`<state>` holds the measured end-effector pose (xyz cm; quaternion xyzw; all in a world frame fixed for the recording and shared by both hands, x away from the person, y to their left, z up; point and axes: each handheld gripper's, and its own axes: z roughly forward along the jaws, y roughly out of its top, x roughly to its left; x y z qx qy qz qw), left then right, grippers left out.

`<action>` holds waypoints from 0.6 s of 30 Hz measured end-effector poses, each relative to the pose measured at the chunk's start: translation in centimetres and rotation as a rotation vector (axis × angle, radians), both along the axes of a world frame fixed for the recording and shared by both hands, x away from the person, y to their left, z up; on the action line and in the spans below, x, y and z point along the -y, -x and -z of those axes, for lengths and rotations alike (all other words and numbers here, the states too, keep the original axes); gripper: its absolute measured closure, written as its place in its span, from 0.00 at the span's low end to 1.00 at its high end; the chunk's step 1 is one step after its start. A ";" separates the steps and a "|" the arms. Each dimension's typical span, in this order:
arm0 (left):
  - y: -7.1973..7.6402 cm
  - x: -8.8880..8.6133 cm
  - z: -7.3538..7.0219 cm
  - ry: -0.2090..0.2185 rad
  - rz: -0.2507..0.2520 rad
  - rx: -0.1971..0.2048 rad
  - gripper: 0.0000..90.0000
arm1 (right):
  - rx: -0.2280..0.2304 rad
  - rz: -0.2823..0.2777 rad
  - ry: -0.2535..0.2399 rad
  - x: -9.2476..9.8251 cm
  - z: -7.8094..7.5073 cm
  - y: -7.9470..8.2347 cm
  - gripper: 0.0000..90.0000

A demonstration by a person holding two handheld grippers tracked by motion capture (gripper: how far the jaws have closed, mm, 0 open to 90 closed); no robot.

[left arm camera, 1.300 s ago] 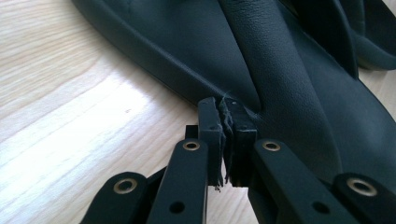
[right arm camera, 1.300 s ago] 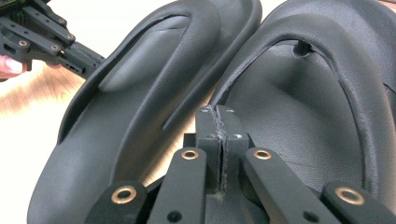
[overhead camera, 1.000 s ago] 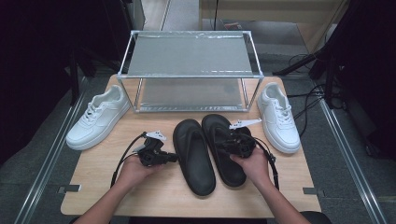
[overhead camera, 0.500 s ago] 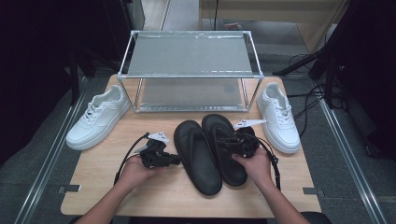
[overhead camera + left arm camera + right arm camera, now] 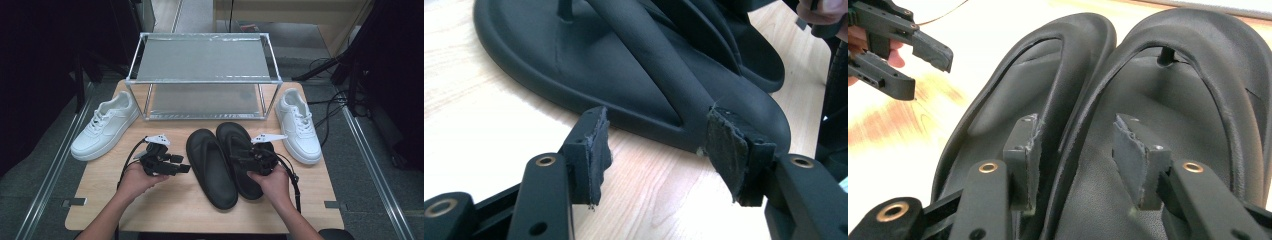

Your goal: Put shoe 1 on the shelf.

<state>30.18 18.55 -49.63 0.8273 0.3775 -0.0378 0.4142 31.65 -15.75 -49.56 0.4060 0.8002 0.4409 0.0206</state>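
Both black flip-flops (image 5: pixel 225 162) lie side by side on the worktop (image 5: pixel 165 200) before the rack (image 5: pixel 202 75). Left tongs (image 5: pixel 181 169) and right tongs (image 5: pixel 239 159), jaws just opened, grip nothing. Release step; next, likely retract both clear

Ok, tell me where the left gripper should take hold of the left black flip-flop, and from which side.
Grip the left flip-flop by its outer sole rim, coming level from its left side, where the left gripper already faces it with open jaws. The sole lies flat on bare table there; the other flip-flop crowds its right side.
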 end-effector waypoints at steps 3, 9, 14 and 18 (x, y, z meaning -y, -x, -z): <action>-0.1 -0.1 -0.3 0.009 0.000 0.009 0.47 | -0.005 0.009 -0.005 0.0 0.1 0.1 0.60; -0.6 -0.2 -1.1 0.010 0.008 0.009 0.50 | -0.001 0.025 0.006 -0.4 0.7 0.4 0.54; -1.1 0.1 -1.8 0.007 0.023 0.003 0.57 | -0.006 0.042 0.015 -0.9 1.3 0.7 0.49; -1.4 0.3 -2.4 0.000 0.034 0.028 0.70 | -0.019 0.050 0.012 -1.4 1.7 0.6 0.49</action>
